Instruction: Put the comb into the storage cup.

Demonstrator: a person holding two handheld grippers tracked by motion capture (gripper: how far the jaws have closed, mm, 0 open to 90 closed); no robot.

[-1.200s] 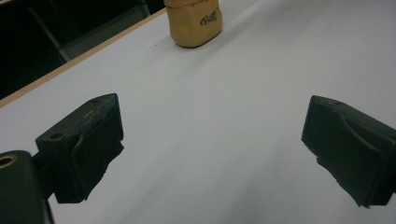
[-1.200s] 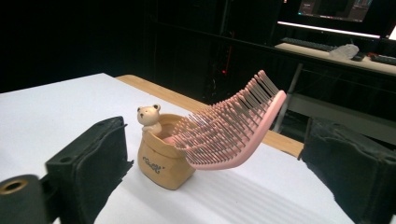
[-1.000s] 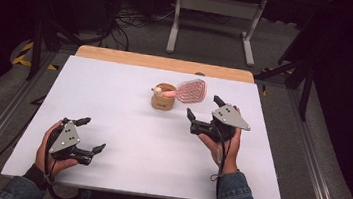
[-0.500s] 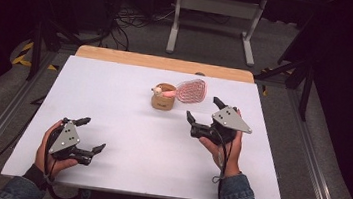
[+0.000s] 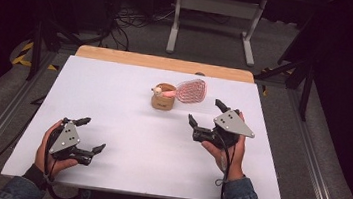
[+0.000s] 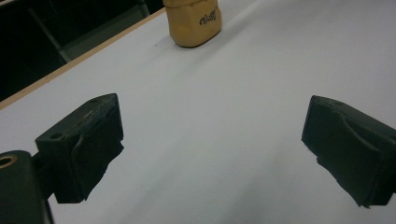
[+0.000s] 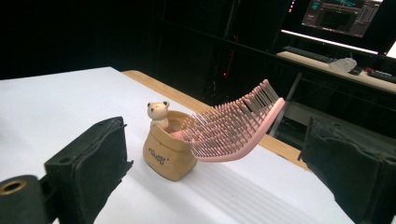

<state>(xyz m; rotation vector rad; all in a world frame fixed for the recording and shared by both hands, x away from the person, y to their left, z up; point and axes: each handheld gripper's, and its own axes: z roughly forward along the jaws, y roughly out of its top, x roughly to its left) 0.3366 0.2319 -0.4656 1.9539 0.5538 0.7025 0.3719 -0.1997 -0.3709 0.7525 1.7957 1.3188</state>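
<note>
Beside the pink brush (image 5: 191, 90), the right gripper (image 5: 207, 119) has edged rightward, fingers wide apart, empty.

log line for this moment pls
left gripper: open, empty | right gripper: open, empty | pink hairbrush: handle in tan holder
</note>
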